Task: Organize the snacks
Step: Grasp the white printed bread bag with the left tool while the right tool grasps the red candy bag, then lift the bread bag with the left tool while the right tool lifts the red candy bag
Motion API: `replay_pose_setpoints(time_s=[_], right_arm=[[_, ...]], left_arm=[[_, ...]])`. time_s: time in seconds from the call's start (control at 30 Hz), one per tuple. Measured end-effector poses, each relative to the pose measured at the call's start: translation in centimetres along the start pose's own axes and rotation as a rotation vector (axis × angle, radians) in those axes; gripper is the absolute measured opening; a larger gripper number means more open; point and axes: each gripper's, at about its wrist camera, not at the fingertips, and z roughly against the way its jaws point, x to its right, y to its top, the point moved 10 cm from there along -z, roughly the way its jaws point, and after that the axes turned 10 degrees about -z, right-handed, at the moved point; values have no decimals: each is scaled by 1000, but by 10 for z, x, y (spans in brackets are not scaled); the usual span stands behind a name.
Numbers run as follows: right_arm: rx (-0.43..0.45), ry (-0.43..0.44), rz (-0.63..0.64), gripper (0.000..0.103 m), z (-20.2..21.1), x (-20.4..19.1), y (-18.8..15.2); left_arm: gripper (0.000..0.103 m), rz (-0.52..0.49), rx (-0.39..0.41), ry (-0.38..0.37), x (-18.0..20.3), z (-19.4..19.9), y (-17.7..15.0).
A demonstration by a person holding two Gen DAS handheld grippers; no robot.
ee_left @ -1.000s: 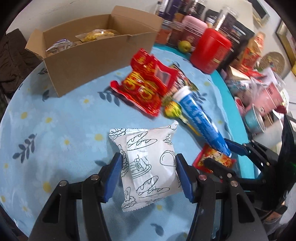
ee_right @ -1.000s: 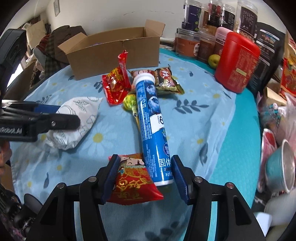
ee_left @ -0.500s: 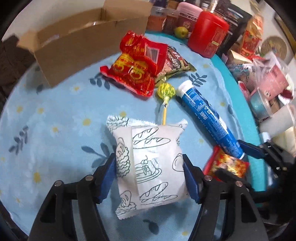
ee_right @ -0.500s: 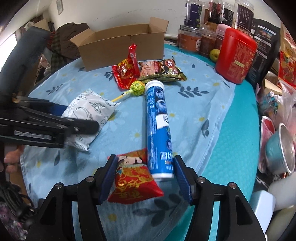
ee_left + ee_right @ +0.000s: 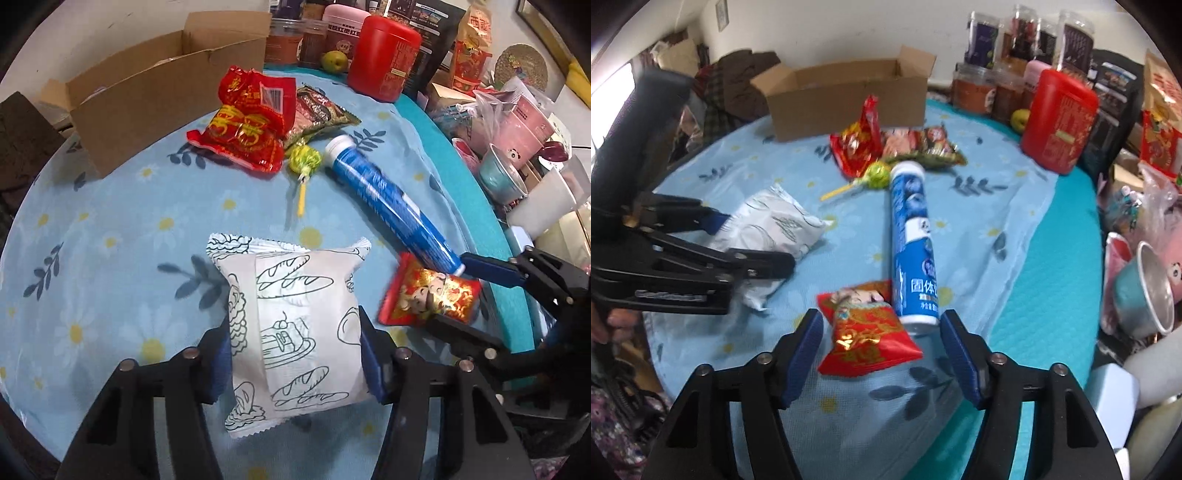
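My left gripper point(image 5: 295, 347) is shut on a white bread packet point(image 5: 291, 325) with loaf drawings and holds it above the blue flowered tablecloth point(image 5: 110, 229). The packet also shows in the right wrist view point(image 5: 772, 229), pinched by the left gripper point(image 5: 753, 243). My right gripper point(image 5: 881, 343) is open, its jaws on either side of a small red snack pouch point(image 5: 868, 332) and the bottom end of a blue tablet tube point(image 5: 912, 240). In the left wrist view the pouch point(image 5: 428, 295) and tube point(image 5: 388, 199) lie by the right gripper point(image 5: 465, 295).
An open cardboard box point(image 5: 155, 92) stands at the back left. A red snack bag point(image 5: 243, 122), a brown-green packet point(image 5: 317, 114) and a green lollipop point(image 5: 304, 162) lie mid-table. A red canister point(image 5: 384, 62), jars and cups crowd the back and right edge.
My left gripper closed on the bread packet and lifted it off the cloth. My right gripper stayed open around the pouch and the tube's end, which seem to have shifted slightly.
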Motion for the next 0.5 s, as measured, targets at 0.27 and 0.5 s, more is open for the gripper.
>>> replay_pose_setpoints(time_s=[0.27,0.5], right_arm=[[-25,47,86,50,-5,-33,-6],[-45,64,126,50,-22,-50,-8]], left_arm=[[57,44,-12,0,-11,11,-24],[57,100,-3,-12,-23,15,-30]])
